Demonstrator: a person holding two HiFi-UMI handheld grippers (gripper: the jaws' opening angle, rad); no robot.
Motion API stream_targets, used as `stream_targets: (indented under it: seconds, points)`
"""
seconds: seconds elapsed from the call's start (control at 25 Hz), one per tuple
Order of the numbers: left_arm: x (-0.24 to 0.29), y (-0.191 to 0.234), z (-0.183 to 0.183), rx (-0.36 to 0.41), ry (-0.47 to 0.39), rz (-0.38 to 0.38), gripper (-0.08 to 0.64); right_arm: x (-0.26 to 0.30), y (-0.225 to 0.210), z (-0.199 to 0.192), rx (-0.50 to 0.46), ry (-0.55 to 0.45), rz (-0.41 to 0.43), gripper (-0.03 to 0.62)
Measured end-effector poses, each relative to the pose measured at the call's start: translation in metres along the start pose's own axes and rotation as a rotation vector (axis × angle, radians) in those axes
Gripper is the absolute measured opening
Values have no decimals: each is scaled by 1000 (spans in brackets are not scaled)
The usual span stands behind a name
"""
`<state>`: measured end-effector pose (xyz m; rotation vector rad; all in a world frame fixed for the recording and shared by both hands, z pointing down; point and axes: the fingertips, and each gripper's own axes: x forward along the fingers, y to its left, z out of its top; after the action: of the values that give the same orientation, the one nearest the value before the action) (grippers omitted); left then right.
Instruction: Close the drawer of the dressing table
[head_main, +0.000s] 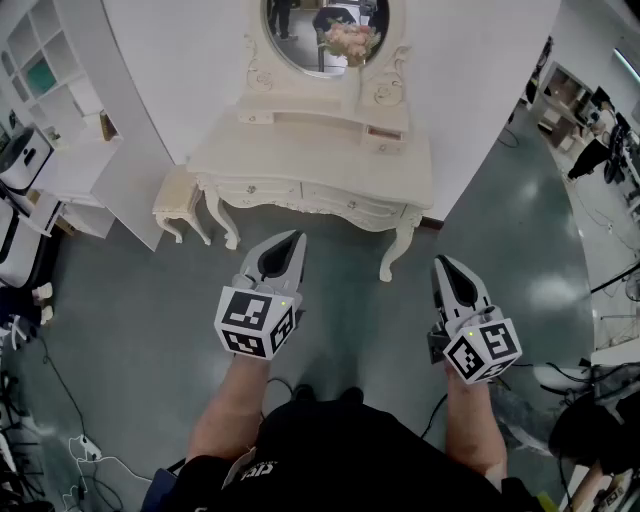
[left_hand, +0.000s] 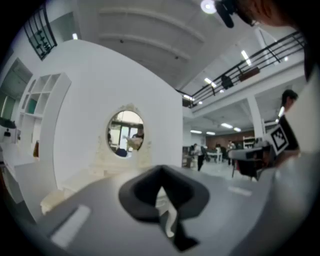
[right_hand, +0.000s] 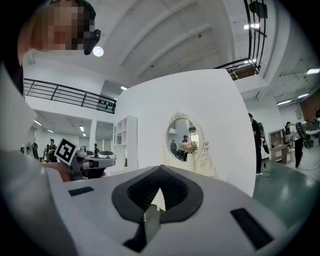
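Observation:
The cream dressing table (head_main: 300, 160) stands against the white wall ahead, under an oval mirror (head_main: 322, 35). On its top right, a small upper drawer (head_main: 384, 133) sticks out a little, showing a pinkish inside. My left gripper (head_main: 296, 240) and right gripper (head_main: 441, 264) hover level over the floor, well short of the table; both are shut and empty. In the left gripper view the closed left gripper (left_hand: 161, 170) faces the mirror (left_hand: 125, 132). From the right gripper view, the right gripper (right_hand: 159, 169) is also closed, with the mirror (right_hand: 182, 140) far off.
A matching cream stool (head_main: 180, 200) stands left of the table. White shelving (head_main: 60, 100) and equipment line the left side, with cables (head_main: 60, 400) on the grey floor. More gear and cables lie at the right (head_main: 600, 380). People stand far off in the hall.

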<state>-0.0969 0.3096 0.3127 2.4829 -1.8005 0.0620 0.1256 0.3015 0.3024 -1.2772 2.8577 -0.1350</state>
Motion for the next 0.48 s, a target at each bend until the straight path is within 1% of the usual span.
stream_targets:
  seconds: [0.28,0.48]
  points:
    - [12,-20,-6,9,23,-32,5,-9,-7,-2,16,-4,-13,-9]
    - [20,-43,-13,12,41,-46,5,-26,-25,-9,63,1,-23,-8]
